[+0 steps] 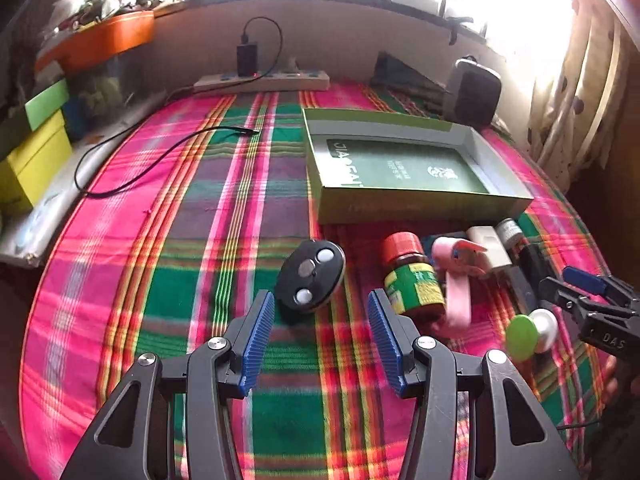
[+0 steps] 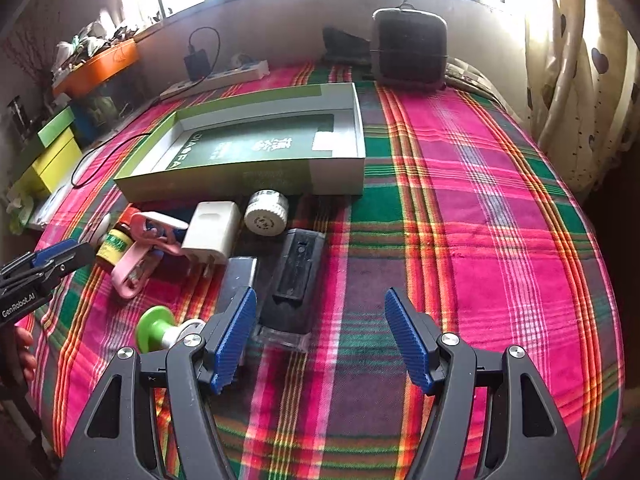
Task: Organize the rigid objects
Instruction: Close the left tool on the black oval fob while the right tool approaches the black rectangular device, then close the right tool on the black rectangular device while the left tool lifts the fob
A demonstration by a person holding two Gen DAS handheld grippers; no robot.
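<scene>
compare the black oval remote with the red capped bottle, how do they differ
The black oval remote lies flat on the plaid cloth, with three round buttons facing up; the red-capped bottle is tipped on its side. The remote is all black and flattened, the bottle cylindrical with a green and yellow label. The remote sits alone ahead of the left tongs; the bottle touches the pink item. Both lie outside the green box.

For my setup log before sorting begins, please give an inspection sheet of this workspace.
Surface: plaid cloth, mostly bare on the right.
Job's things: open green box, only a printed card inside; black remote, red-capped bottle, pink clip, white charger, white round cap, black case, green-and-white spool lie on the cloth before it.
Clutter: boxes, orange tray at left.
Grippers: left gripper open; right gripper open.
Cables: loose black cable; power strip.
Surroundings: window, curtain.
</scene>
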